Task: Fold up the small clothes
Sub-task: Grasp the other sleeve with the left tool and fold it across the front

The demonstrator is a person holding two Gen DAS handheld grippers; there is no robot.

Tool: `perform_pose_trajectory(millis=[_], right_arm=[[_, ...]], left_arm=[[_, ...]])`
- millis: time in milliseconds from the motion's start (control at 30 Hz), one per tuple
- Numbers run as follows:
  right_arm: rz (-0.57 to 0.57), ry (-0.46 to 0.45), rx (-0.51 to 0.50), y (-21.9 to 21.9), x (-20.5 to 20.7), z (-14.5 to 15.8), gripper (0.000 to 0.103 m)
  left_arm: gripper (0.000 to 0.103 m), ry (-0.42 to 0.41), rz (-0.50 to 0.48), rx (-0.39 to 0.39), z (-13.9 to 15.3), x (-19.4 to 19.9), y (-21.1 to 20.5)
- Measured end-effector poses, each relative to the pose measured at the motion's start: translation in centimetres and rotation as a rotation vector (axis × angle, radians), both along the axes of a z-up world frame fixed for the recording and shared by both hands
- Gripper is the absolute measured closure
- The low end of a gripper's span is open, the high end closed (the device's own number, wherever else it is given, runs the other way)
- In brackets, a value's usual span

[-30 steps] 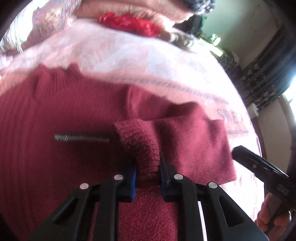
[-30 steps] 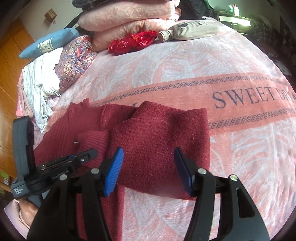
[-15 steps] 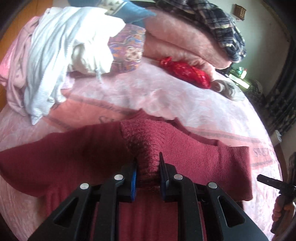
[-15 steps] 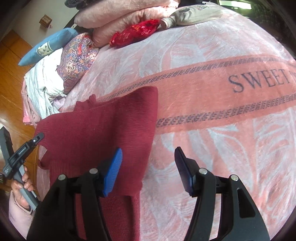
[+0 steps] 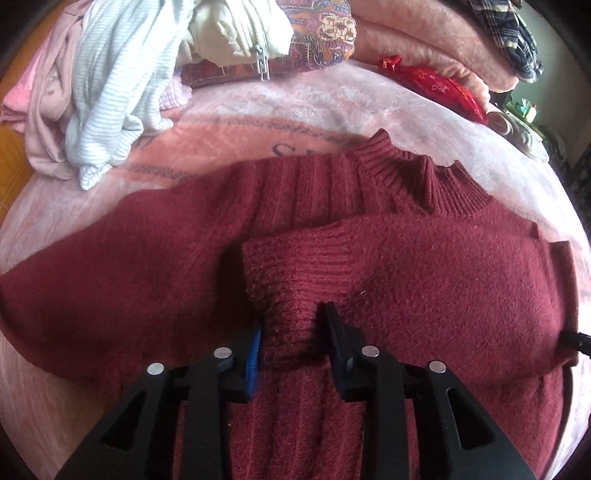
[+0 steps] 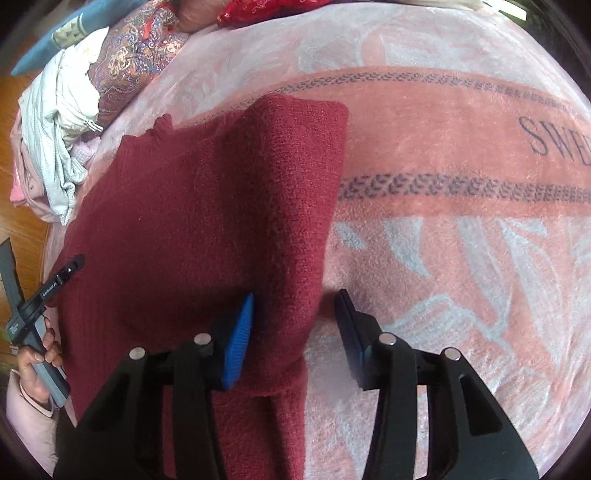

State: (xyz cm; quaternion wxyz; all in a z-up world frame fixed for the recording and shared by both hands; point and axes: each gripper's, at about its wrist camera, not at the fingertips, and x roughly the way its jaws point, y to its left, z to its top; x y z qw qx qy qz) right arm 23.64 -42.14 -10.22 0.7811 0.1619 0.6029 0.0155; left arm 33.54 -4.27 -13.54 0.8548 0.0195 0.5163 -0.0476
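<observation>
A dark red knit sweater (image 5: 147, 266) lies on the pink bed blanket (image 5: 303, 99), collar (image 5: 417, 173) at the far side. One sleeve is folded across the chest, and my left gripper (image 5: 293, 341) is shut on that sleeve's ribbed cuff (image 5: 291, 280). In the right wrist view the sweater (image 6: 192, 221) fills the left half. My right gripper (image 6: 295, 325) is open, with the sweater's right edge lying between its jaws. The left gripper's tip (image 6: 70, 266) shows at the far left there.
A heap of white and pink clothes (image 5: 110, 74) and a patterned pillow (image 5: 317, 33) lie at the bed's far left. A red pouch (image 5: 439, 88) and stacked pink blankets (image 5: 424, 37) are behind. Wooden floor (image 6: 22, 110) lies beyond the left edge.
My left gripper has carried the cuff across the sweater's chest and lowered it, so the sleeve now lies folded over. My right gripper has moved in onto the sweater's right edge, still open.
</observation>
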Motion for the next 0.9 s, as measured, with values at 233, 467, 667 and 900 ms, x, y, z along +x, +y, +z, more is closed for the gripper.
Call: perform_pose_trajectory(millis=[233, 467, 667, 900], right_arm=[[-0.018, -0.046, -0.064, 1.4, -0.6, 3.1, 0.046], [0.083, -0.13, -0.049, 6.1, -0.5, 6.7, 0.044], [0.134, -0.073, -0.048, 10.0, 1.4, 4.7, 0.044], [0.116, -0.026, -0.023, 9.9, 2.4, 2.6, 0.041]], left_arm=[[0.035, 0.019, 0.046, -0.051, 2.6, -1.0, 3.7], [0.026, 0.012, 0.202, -0.027, 4.4, -2.1, 14.2], [0.026, 0.073, 0.399, 0.024, 4.0, -2.3, 24.2], [0.026, 0.117, 0.497, -0.039, 1.9, -1.8, 29.7]])
